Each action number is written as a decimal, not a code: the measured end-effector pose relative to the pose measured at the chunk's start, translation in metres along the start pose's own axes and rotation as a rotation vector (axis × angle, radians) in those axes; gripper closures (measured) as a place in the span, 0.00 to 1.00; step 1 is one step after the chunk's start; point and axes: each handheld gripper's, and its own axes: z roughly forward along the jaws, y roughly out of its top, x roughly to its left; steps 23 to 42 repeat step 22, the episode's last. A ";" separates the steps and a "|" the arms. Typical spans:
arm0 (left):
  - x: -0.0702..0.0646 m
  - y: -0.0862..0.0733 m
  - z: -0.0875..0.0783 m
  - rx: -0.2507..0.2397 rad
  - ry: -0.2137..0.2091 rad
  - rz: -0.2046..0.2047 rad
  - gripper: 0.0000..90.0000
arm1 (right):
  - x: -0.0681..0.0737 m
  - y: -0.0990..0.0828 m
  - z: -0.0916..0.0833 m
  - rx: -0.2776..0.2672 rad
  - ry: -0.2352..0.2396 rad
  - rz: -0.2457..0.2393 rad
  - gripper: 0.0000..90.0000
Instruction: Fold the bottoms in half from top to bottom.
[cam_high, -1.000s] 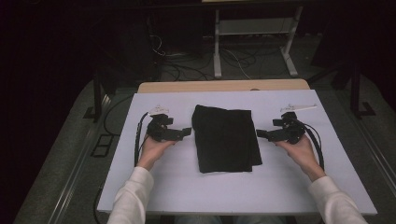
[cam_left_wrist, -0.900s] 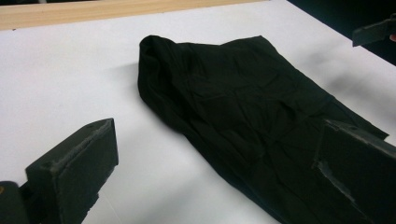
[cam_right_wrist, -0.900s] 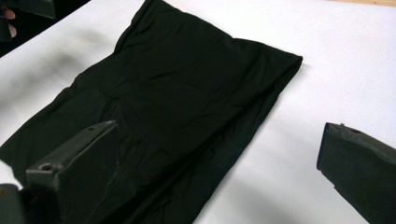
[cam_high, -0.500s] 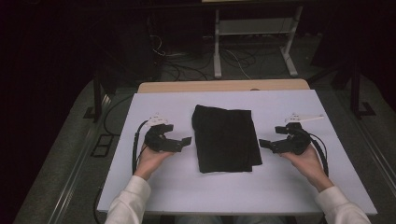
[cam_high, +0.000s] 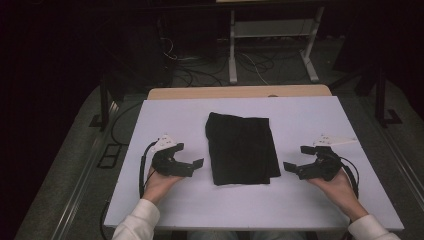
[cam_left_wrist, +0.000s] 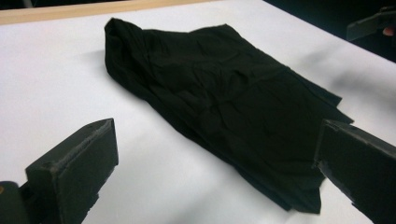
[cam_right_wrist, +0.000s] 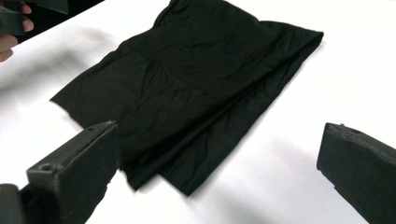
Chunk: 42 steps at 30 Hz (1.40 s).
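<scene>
Black cloth (cam_high: 242, 149) folded flat mid-table (cam_high: 300, 120), left gripper (cam_high: 196, 166) at its 9 o'clock, right gripper (cam_high: 291, 169) at 3 o'clock, both released, jaws spread, touching nothing.

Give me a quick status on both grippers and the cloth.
Left gripper open, empty, left of cloth. Right gripper open, empty, right of it. Black cloth folded flat mid-table, untouched. Nothing in the way.

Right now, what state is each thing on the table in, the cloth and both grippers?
black cloth: folded, lying flat on the white table, touched by neither gripper.
left gripper: open, holding nothing, left of the cloth, jaws toward it.
right gripper: open, holding nothing, right of the cloth, jaws toward it.
</scene>
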 end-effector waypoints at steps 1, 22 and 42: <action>-0.002 -0.001 -0.001 -0.003 -0.001 0.002 0.00 | 0.001 -0.003 -0.002 -0.002 -0.001 0.002 0.00; -0.028 -0.031 -0.012 0.008 -0.038 0.052 0.00 | 0.003 -0.042 -0.022 0.020 -0.047 -0.010 0.00; -0.028 -0.031 -0.012 0.008 -0.038 0.052 0.00 | 0.003 -0.042 -0.022 0.020 -0.047 -0.010 0.00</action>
